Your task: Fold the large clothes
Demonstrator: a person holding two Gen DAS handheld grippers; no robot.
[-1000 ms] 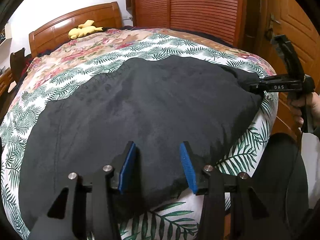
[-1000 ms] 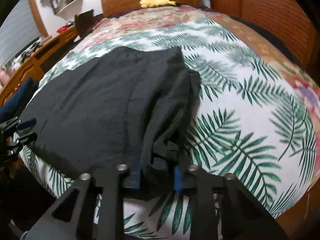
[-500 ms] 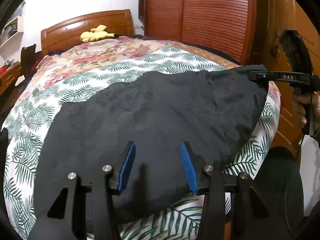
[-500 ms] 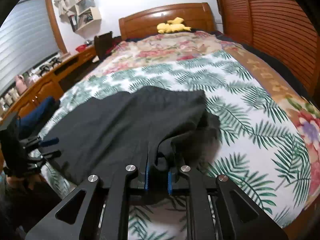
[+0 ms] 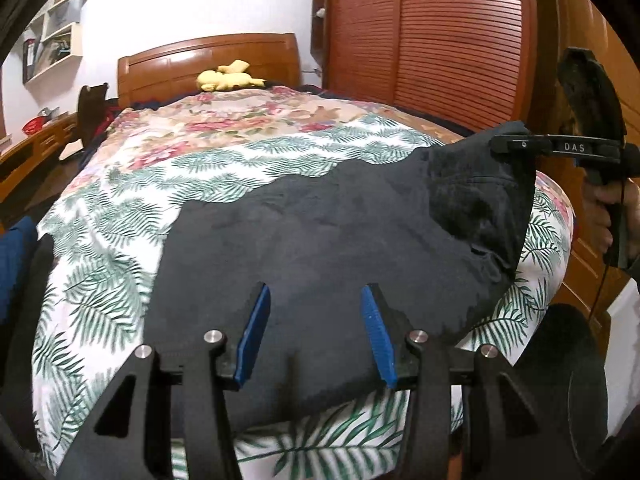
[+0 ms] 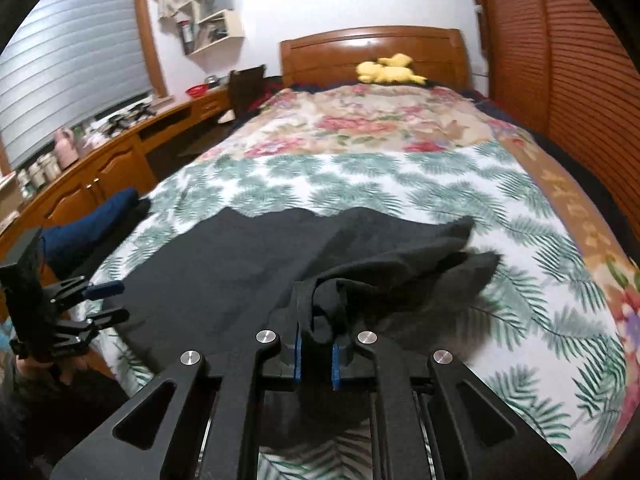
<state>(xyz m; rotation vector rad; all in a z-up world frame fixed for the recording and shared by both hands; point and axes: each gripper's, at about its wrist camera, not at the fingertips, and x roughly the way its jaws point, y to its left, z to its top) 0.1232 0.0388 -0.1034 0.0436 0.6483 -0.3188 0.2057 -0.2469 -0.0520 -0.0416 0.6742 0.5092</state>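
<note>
Left wrist view: we see the left gripper (image 5: 316,328) angled down over the near edge of the garment (image 5: 320,240), jaws spread, nothing between the blue pads (image 5: 254,336). The garment lies flat on the bed (image 5: 120,248). At far right, a hand (image 5: 610,208) holds the right gripper (image 5: 500,146) about level, lifting the garment's corner off the bed.

Right wrist view: we note the right gripper (image 6: 315,354) tilted downward, its jaws having just closed and now pinching a bunched fold of garment (image 6: 240,272). Fabric rises from the bed (image 6: 520,280) to the pads. The left gripper (image 6: 102,300) sits at far left, jaws apart, beside the garment's edge.
</note>
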